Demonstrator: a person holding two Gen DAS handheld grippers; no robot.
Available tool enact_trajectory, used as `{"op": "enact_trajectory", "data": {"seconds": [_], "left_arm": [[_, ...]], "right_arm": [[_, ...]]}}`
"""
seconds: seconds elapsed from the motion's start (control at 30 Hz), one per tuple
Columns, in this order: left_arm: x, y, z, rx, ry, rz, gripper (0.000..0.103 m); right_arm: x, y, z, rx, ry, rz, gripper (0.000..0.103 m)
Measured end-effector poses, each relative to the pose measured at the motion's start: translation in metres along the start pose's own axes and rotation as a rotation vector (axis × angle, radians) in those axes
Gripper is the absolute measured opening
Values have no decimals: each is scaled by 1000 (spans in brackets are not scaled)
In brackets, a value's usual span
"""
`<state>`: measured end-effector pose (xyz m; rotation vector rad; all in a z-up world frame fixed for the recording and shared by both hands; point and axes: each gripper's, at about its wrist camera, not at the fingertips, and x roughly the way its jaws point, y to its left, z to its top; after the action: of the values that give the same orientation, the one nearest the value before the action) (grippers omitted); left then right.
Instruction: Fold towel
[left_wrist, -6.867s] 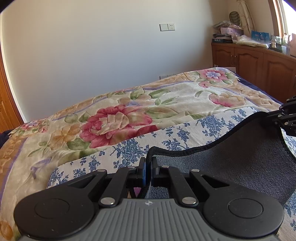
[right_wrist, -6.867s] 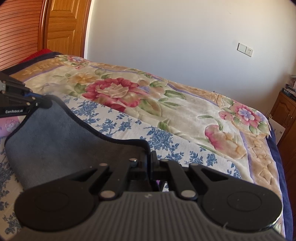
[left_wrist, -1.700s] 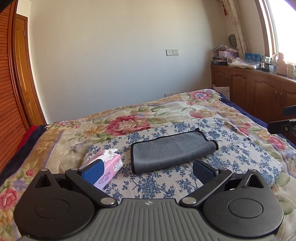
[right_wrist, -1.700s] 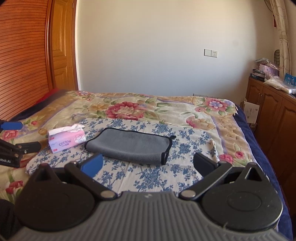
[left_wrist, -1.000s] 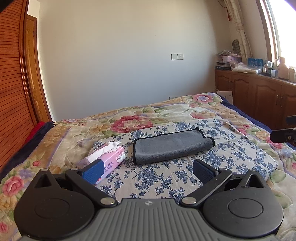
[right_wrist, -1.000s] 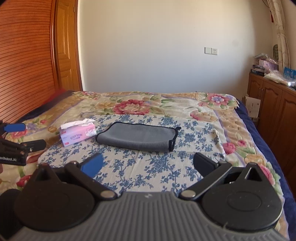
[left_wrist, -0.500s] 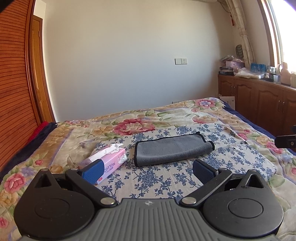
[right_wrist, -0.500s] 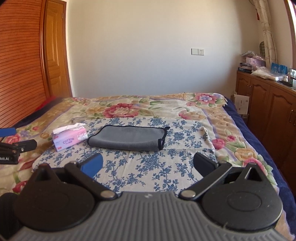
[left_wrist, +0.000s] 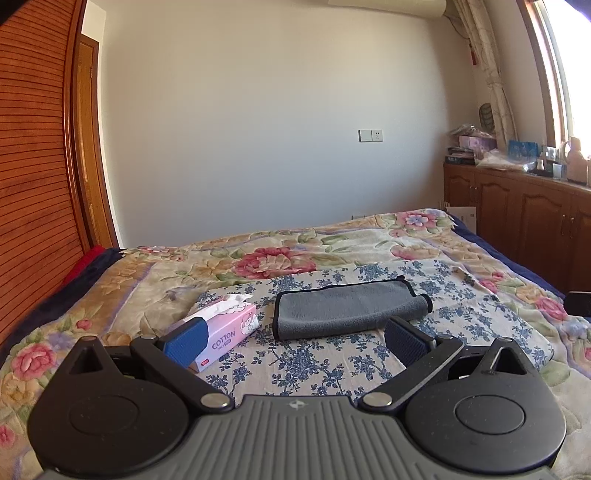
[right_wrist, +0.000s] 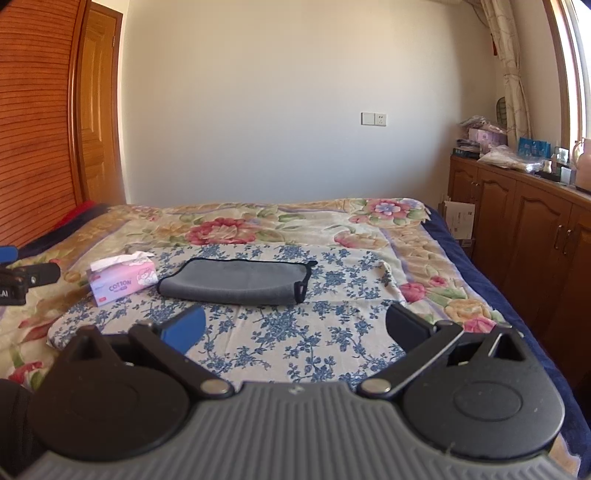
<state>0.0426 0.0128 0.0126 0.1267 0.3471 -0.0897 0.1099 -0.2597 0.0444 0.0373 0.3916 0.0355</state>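
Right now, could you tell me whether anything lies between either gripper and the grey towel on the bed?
Nothing visible does. The grey towel lies folded on the blue floral sheet, with only bare sheet between it and the open left gripper and right gripper. The pink tissue box sits beside the towel's left end, apart from it.

both views are bright with daylight from the window (left_wrist: 569, 74) on the right, which is overexposed. the fisheye lens bends the edges and darkens the corners. shadows are soft, the focus sharp.
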Motion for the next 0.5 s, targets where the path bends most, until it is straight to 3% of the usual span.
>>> {"op": "enact_trajectory", "data": {"seconds": [0.5], "left_arm": [[-1,-1,-1,-2,-4,2,103]], "right_arm": [[-2,-10,-7,21,-37,-42,103]]}}
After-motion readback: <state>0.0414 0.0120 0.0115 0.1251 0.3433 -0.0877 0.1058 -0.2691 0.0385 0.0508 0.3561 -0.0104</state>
